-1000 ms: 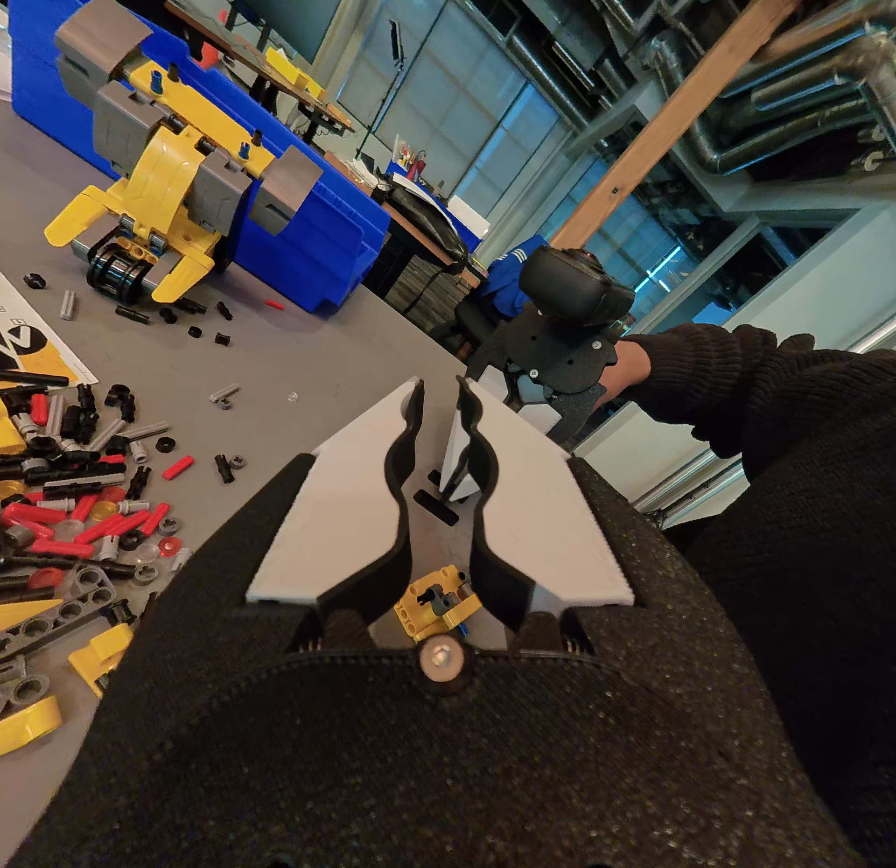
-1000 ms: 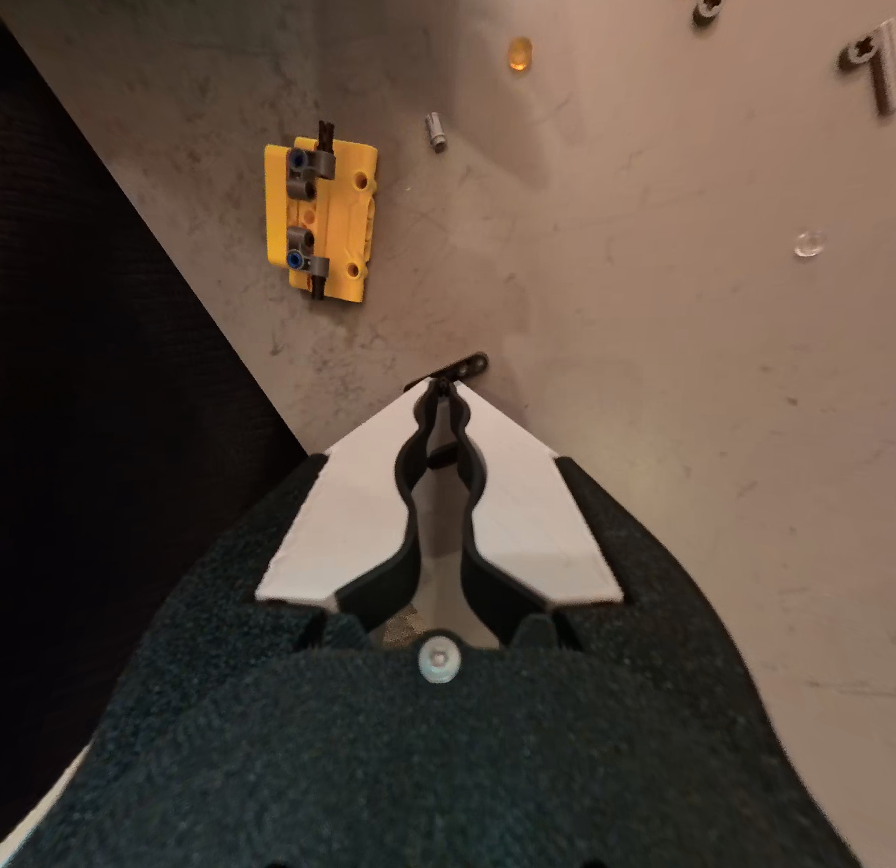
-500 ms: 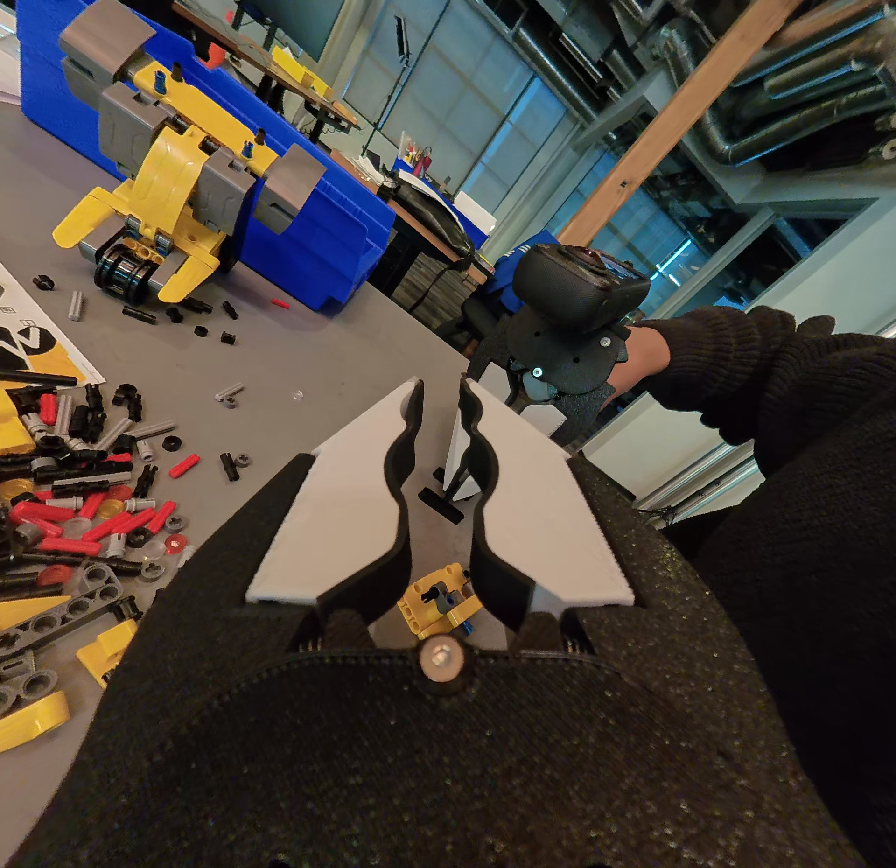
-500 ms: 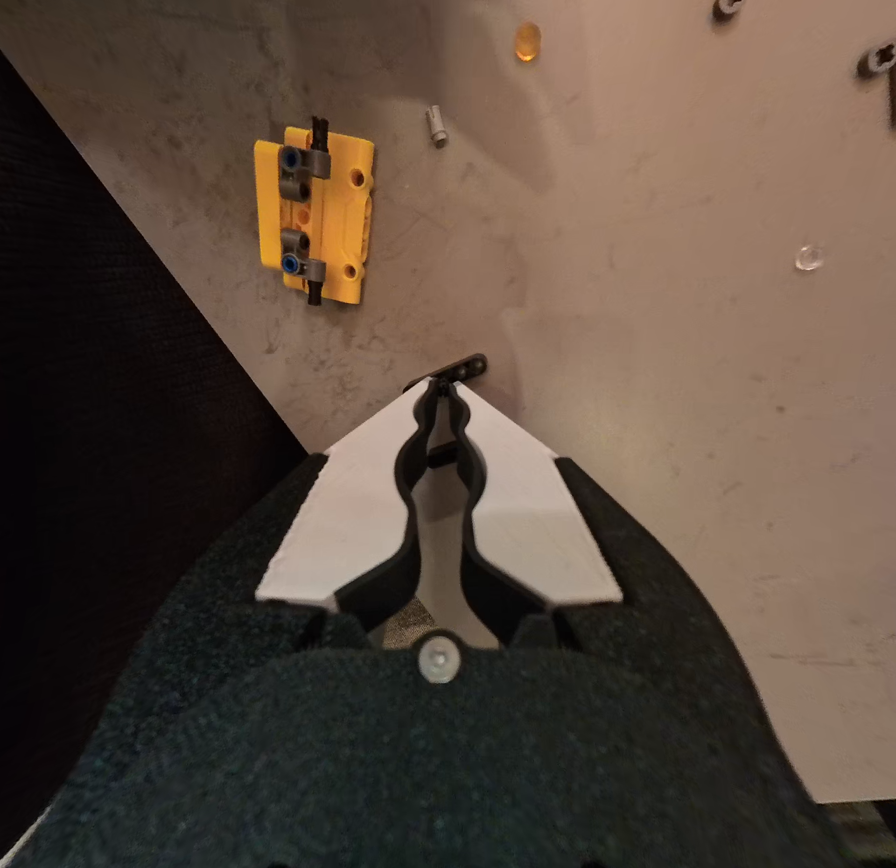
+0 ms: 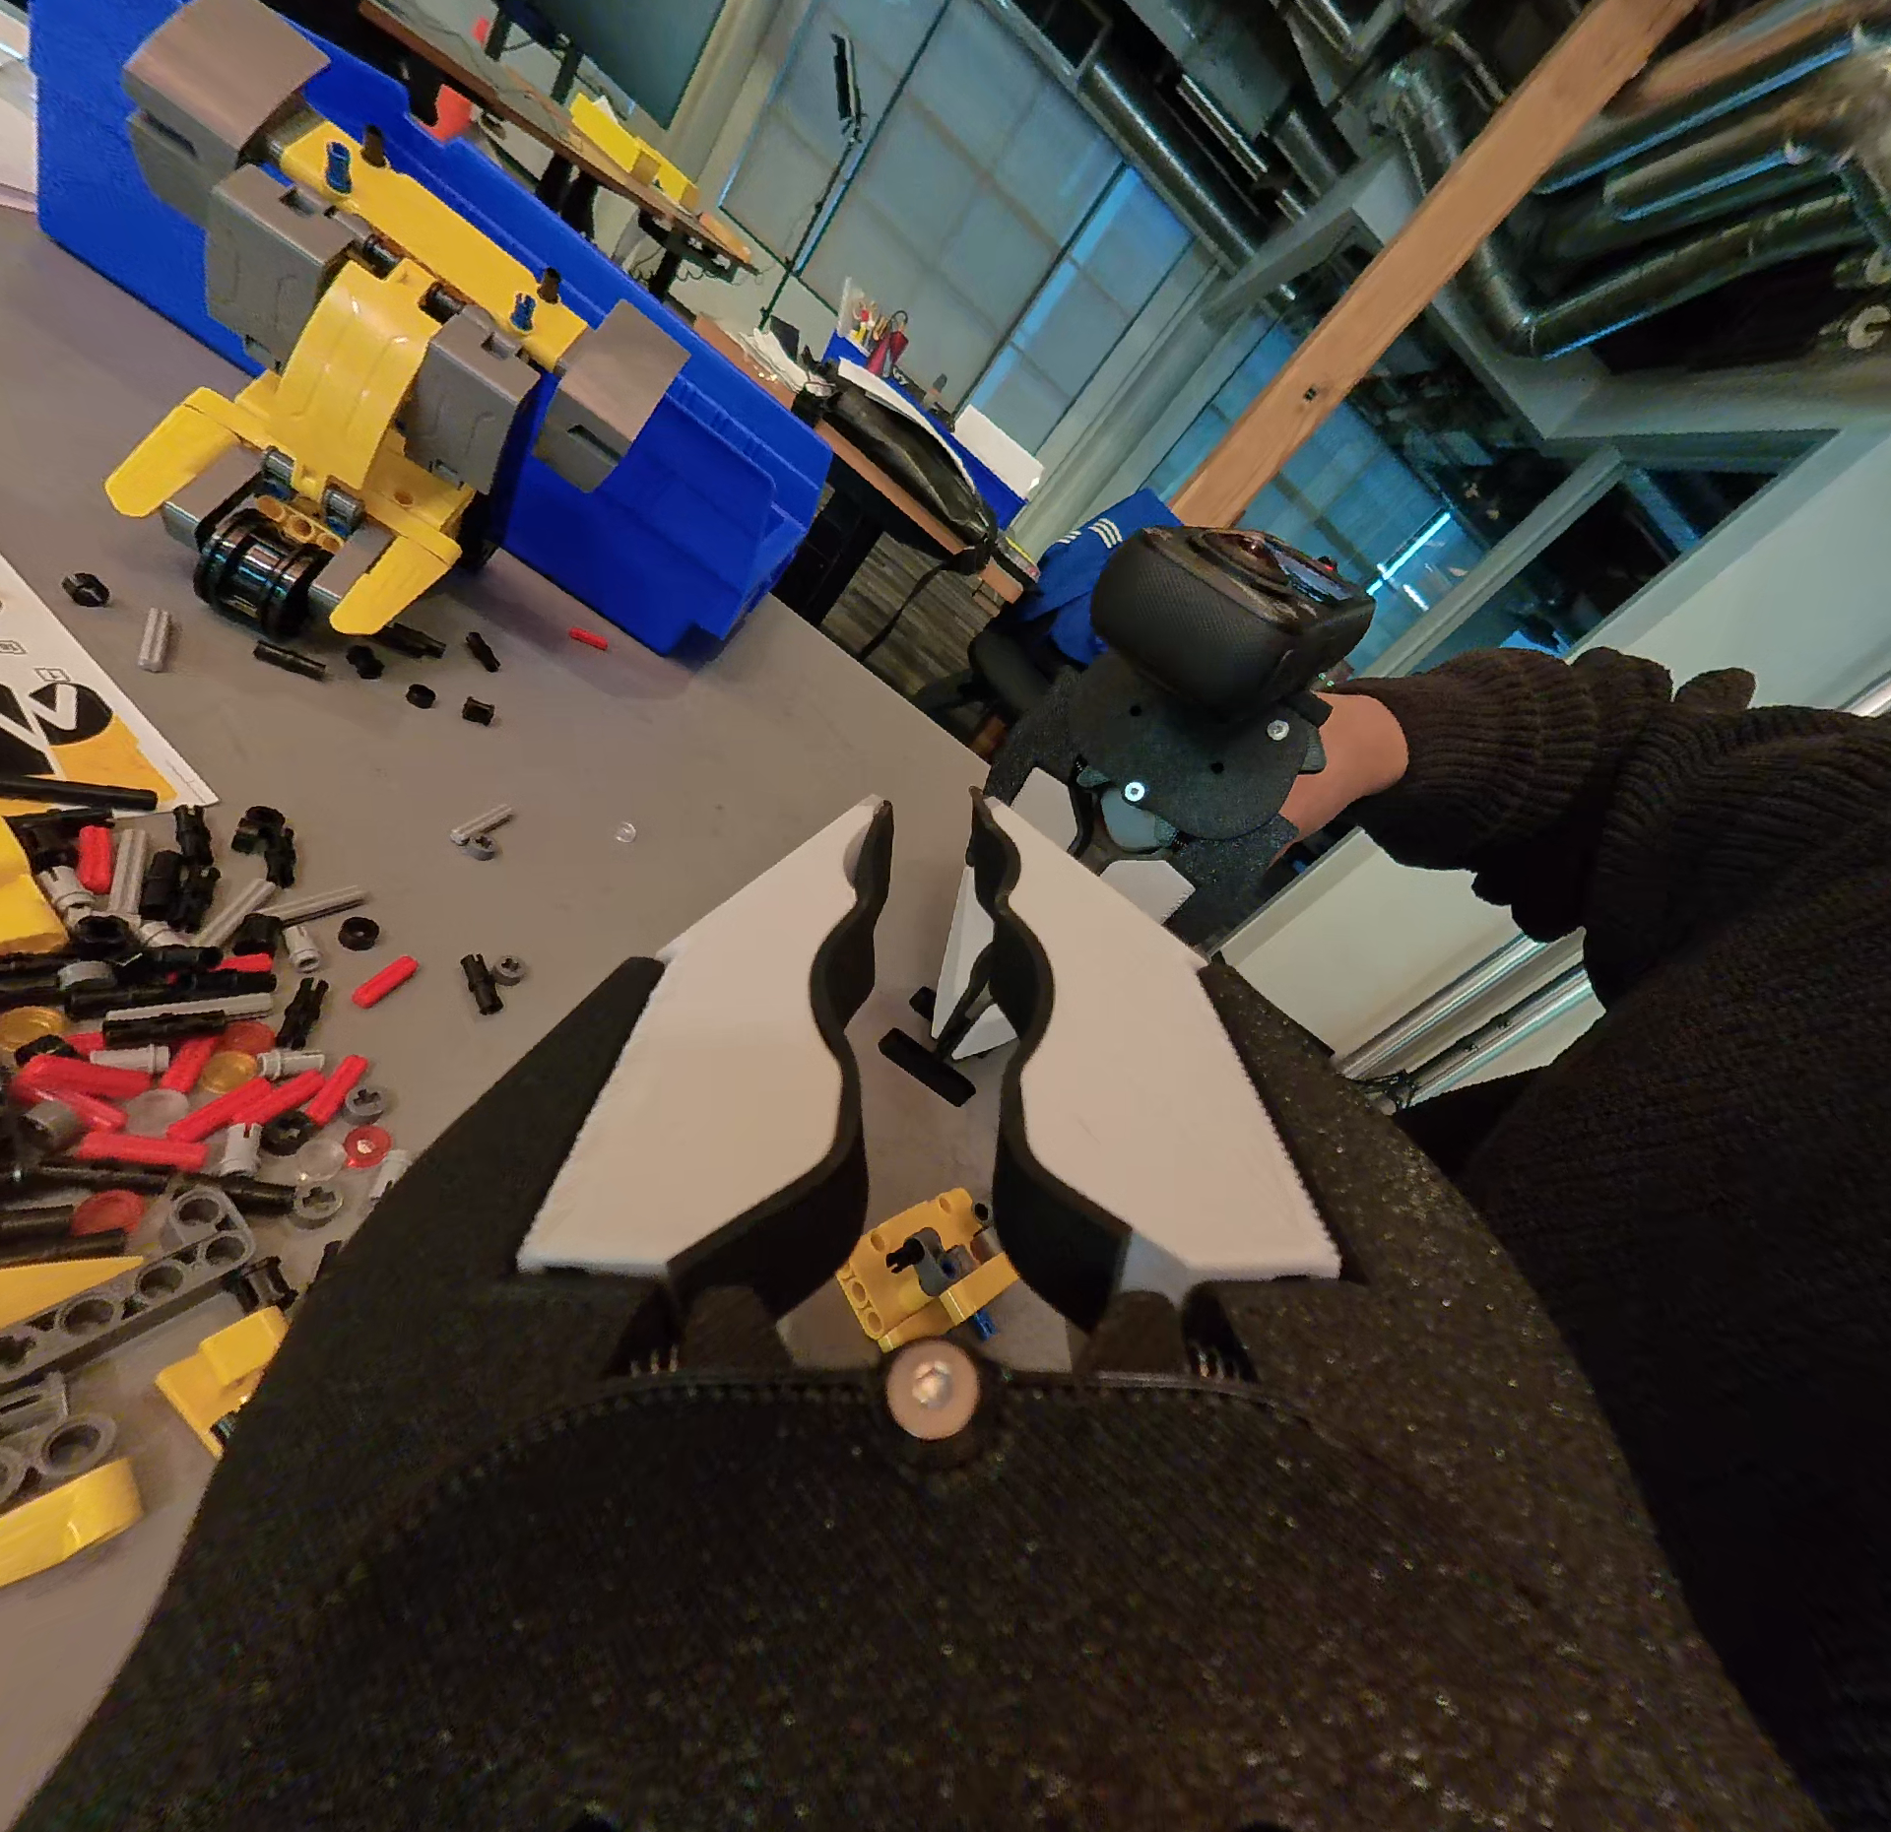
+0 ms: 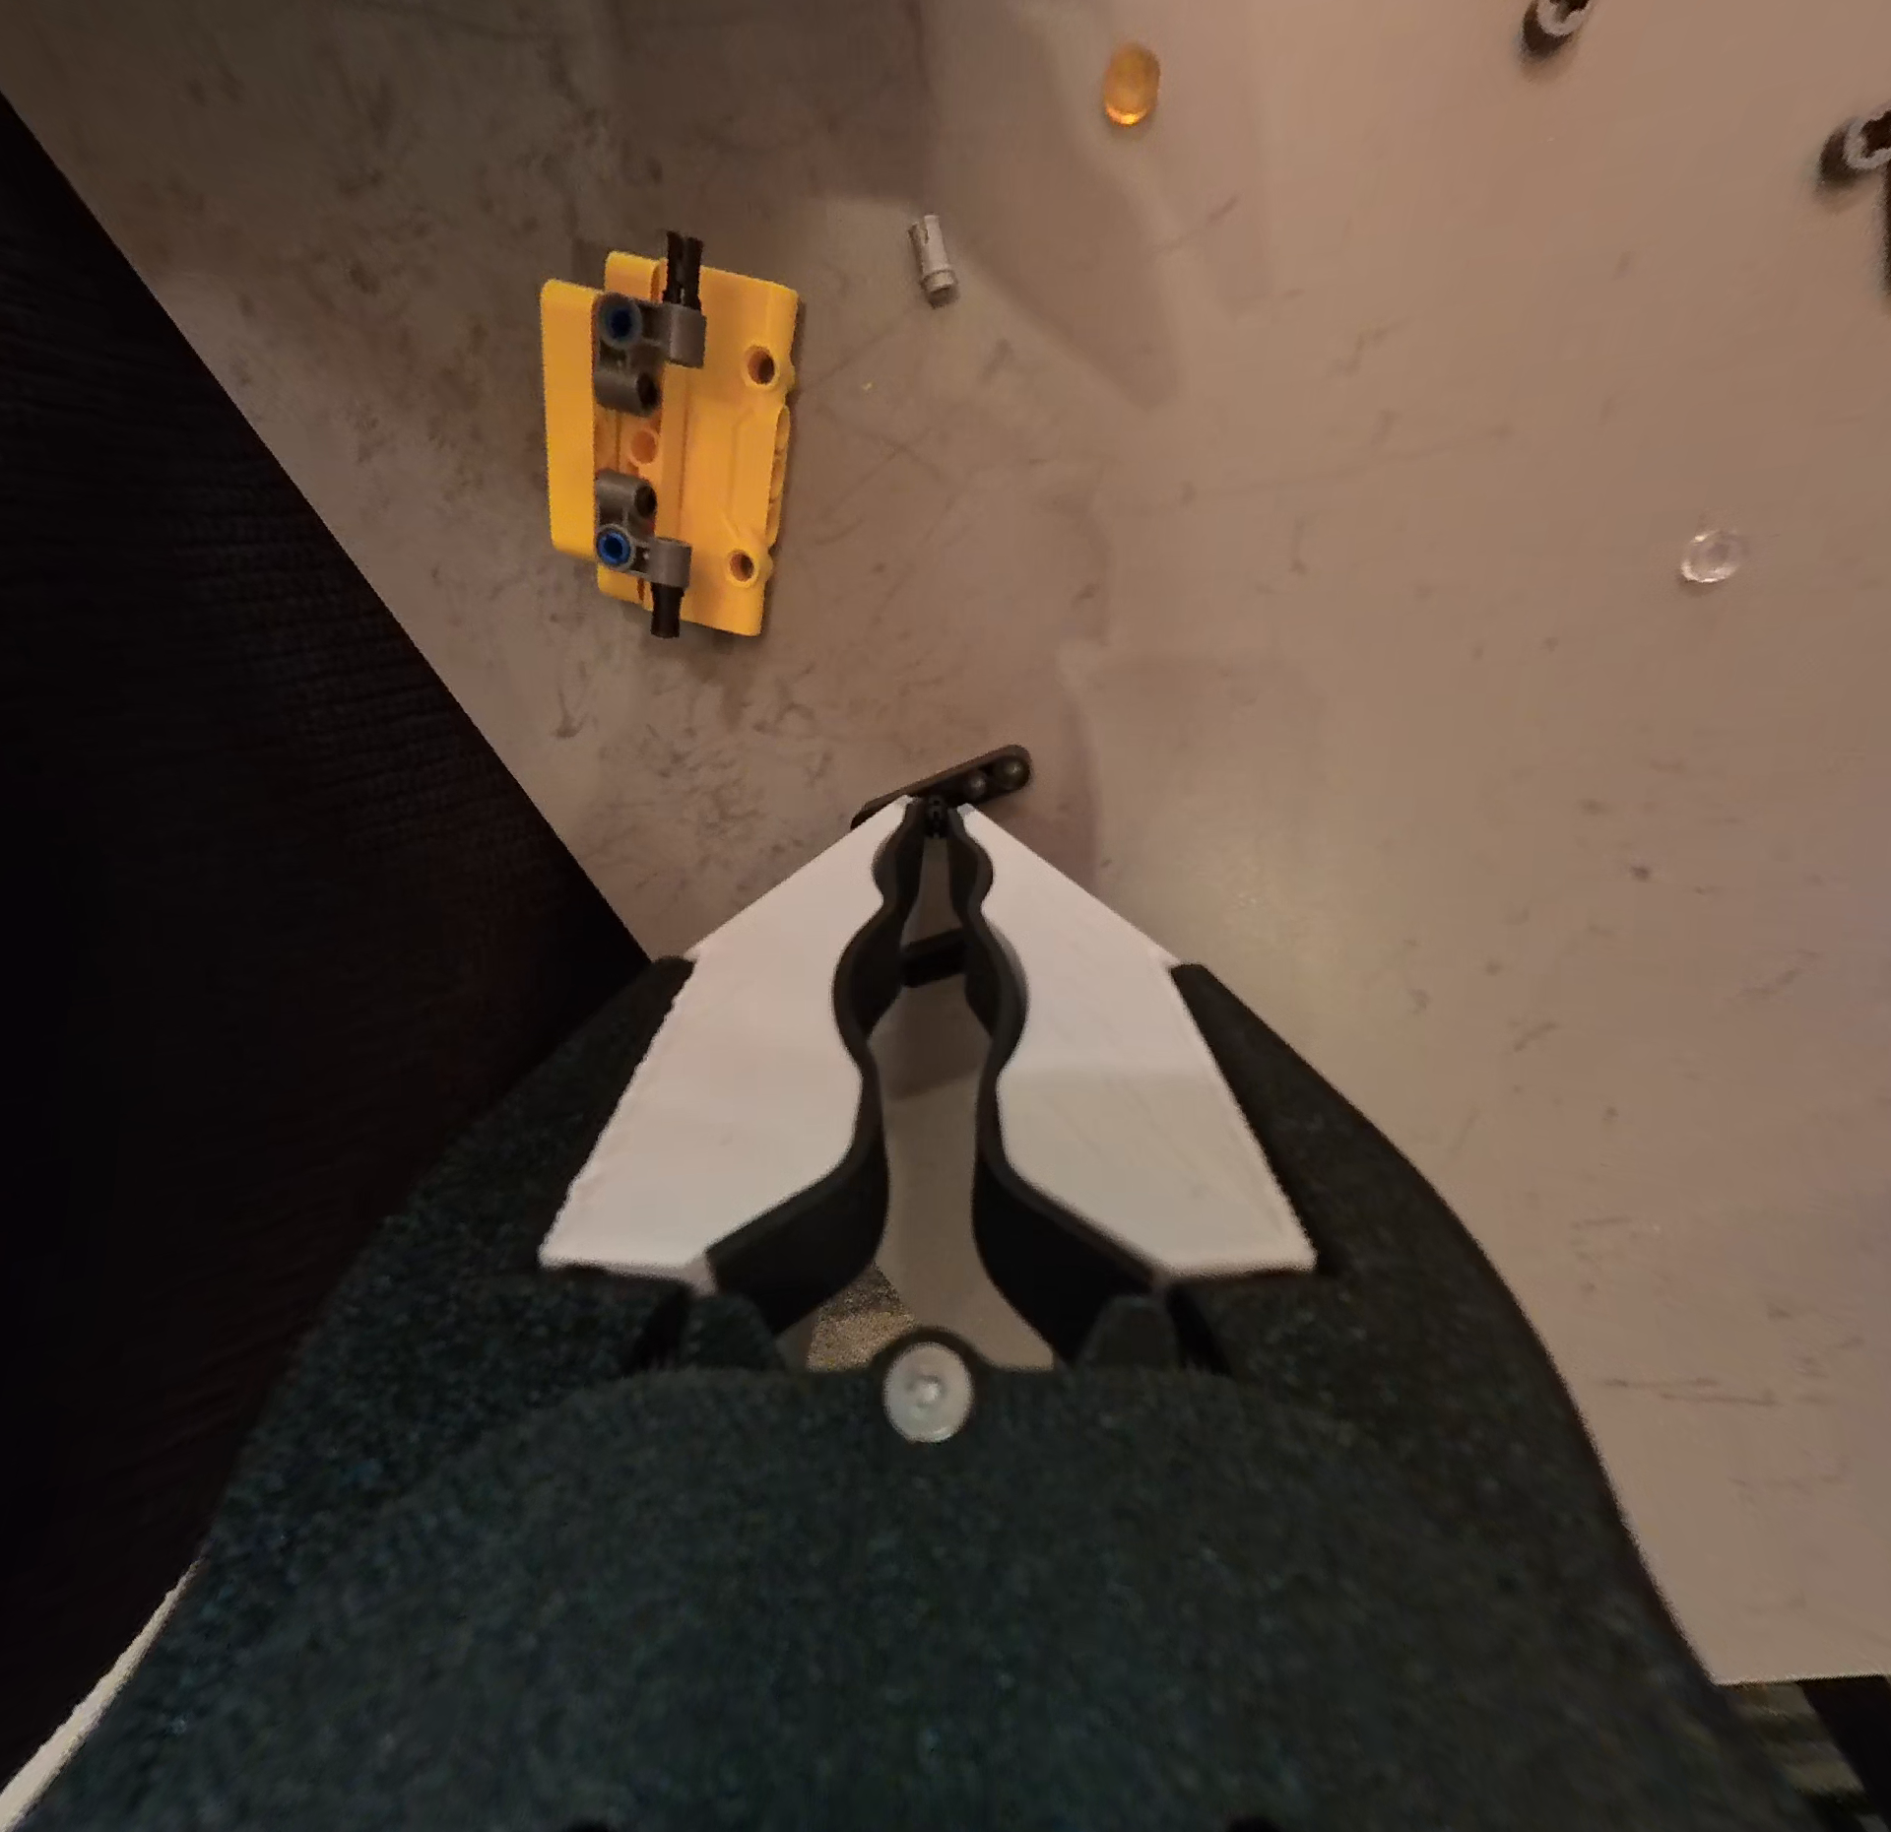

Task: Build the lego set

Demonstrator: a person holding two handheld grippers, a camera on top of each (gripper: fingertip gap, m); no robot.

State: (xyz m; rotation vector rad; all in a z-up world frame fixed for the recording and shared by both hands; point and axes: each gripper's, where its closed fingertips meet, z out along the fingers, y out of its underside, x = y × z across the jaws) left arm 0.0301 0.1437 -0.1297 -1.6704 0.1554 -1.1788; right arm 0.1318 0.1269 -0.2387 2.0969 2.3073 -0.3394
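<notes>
Right gripper (image 6: 936,811) is pointed down at the worktop (image 6: 1433,760), fingers pinched on a thin black beam (image 6: 982,772) whose end sticks out past the tips. Left gripper (image 5: 929,823) is held low over the worktop, fingers spread, nothing between them. A yellow panel (image 6: 670,442) with grey connectors is seen lying flat, apart from the beam. A loose parts pile (image 5: 154,1046), a yellow-grey model (image 5: 348,391) and a blue bin (image 5: 655,514) are seen farther left.
</notes>
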